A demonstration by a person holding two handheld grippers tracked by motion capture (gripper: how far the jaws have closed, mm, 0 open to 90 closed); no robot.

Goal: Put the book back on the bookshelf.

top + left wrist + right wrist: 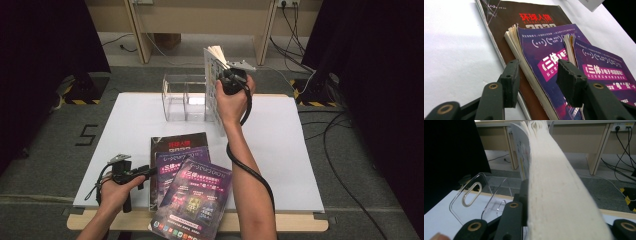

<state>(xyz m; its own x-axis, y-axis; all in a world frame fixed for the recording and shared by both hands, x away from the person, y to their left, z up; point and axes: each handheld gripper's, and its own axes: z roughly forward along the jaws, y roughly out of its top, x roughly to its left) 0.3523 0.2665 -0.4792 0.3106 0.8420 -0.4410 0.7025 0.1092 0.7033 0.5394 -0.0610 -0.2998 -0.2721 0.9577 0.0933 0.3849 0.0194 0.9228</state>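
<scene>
While the right gripper (226, 70) clamps an upright book (214, 85) beside the clear acrylic rack (182, 97), whose compartments hold nothing, the left gripper (145, 172) rests, jaws apart, at the magazine stack (192, 190).

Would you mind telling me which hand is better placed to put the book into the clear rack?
The right. The right gripper is clamped on the upright book right beside the clear rack. The left gripper rests open by the stacked magazines at the near table edge.
</scene>
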